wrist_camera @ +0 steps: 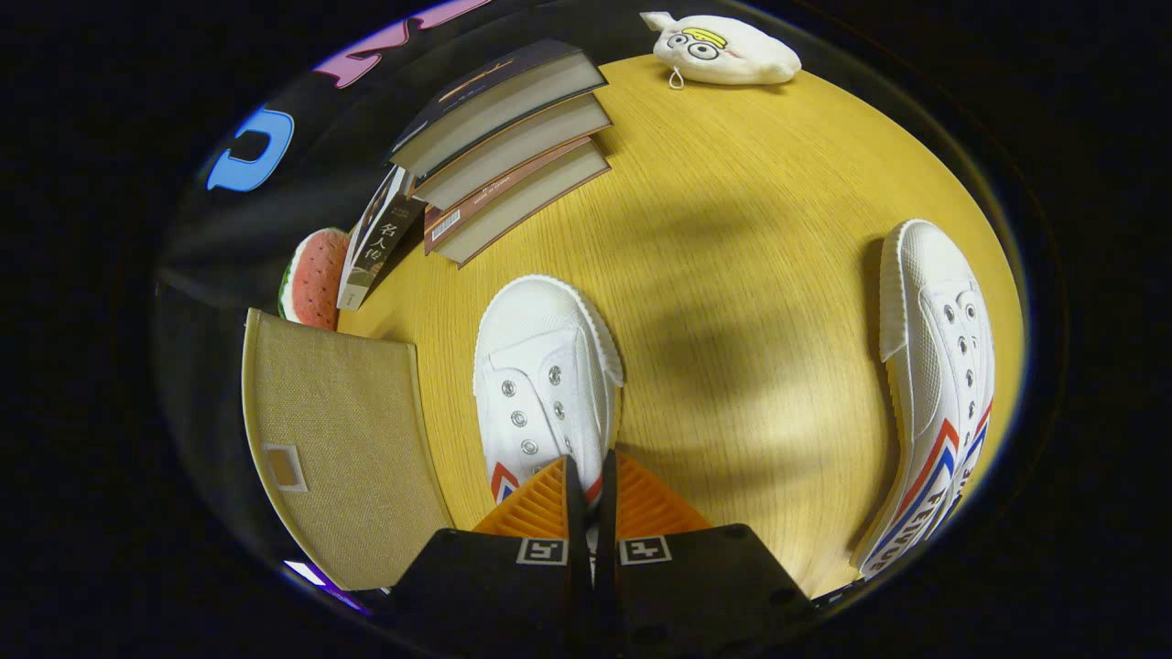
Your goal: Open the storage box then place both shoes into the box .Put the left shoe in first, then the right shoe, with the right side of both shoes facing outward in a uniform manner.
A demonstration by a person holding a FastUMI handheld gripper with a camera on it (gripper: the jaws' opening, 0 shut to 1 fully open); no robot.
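The tool point(591, 467) is clamped on the near shoe point(542, 384) (other shoe point(934, 366) well apart).

Gripper point(591, 467) points downward, its fingers nearly closed.

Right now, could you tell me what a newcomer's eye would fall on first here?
Probably the white sneaker just ahead of the gripper, whose fingers are nearly closed over its tongue. A second sneaker lies on its side, far right on the yellow table; stacked books sit beyond.
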